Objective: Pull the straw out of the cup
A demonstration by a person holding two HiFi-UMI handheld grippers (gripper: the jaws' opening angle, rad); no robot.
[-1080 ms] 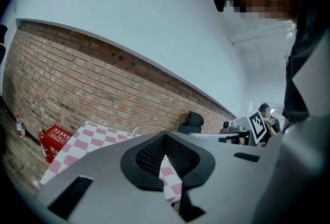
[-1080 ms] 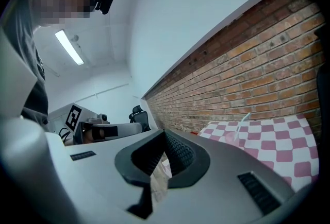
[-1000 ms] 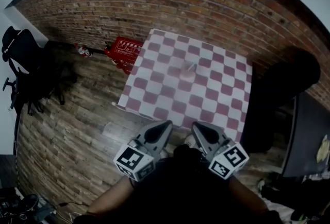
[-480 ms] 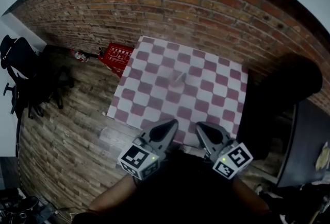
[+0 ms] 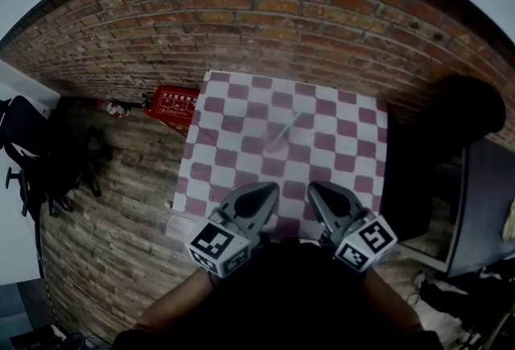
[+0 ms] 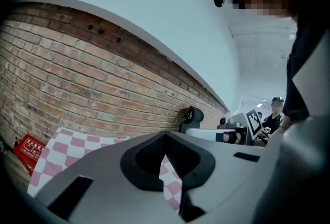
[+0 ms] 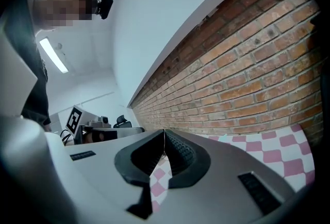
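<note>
The cup (image 5: 278, 141) stands near the middle of the table (image 5: 346, 149), a pale, see-through shape that is blurred in the head view. The straw (image 5: 292, 124) is in it, leaning up and away towards the wall (image 5: 265, 10). From the grippers, both lie straight ahead and well apart from the tips, roughly on the line that runs between the two. Neither gripper view shows the cup; each shows only checked cloth through the slot below its tips.

The left gripper (image 5: 269, 190) and the right gripper (image 5: 315, 189) hang side by side over the near edge of the table, pointing at the far side. In the left gripper view, the left gripper (image 6: 165, 138) has its pads clenched tip to tip with nothing between them. The right gripper (image 7: 164, 133) is the same: closed tight and empty, touching nothing.

I judge this to be the reach, with no grasp begun and the straw fully seated in the cup. The next move calls for carrying both grippers forward over the cloth and spreading the jaws. One gripper would likely steady the cup's wall, since so light a cup may tip or slide. The other would pinch the straw above the rim and draw it out along its own lean.

Off to the left gripper's side, a red box (image 5: 170, 104) sits on the floor beside the table.
</note>
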